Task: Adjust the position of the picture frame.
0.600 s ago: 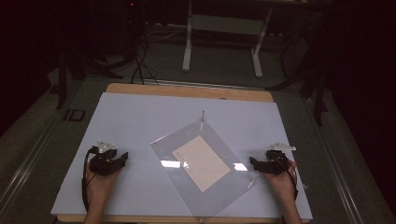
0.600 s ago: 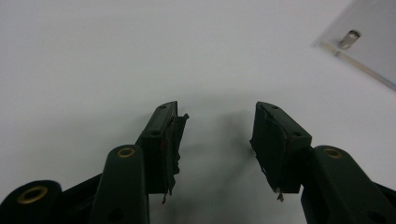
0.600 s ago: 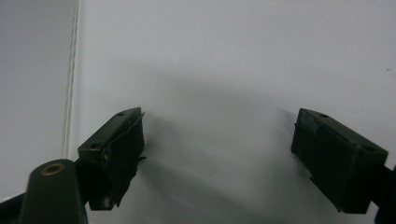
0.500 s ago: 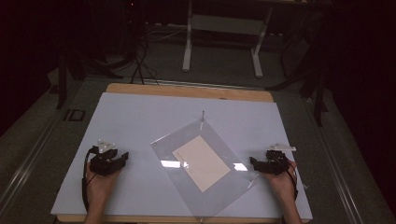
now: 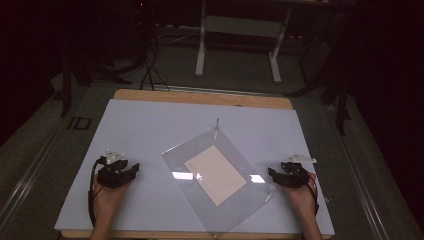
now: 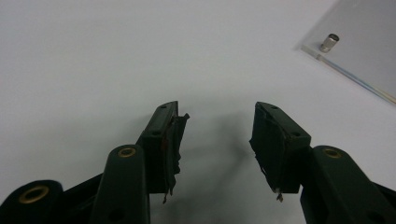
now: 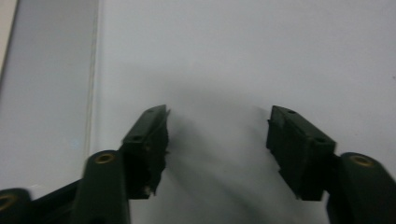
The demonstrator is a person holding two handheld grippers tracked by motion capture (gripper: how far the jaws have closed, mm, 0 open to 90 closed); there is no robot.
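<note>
I see the white rectangular tabletop (image 5: 150, 130) bare around the clear square acrylic frame (image 5: 235, 210) lying tilted at its centre, cream card (image 5: 216, 174) inside. My left gripper (image 5: 134, 169) and right gripper (image 5: 271, 173) flank the frame, both released, nothing between.

A white sheet (image 5: 150, 130) is laid over a wooden tabletop (image 5: 200, 96), whose edge is seen along the far side. A grey floor (image 5: 240, 65) is seen beyond. A white-legged stand (image 5: 237, 30) is placed behind the table, with black cables (image 5: 150, 70) trailed on the floor at its left. The surroundings are dark.
</note>
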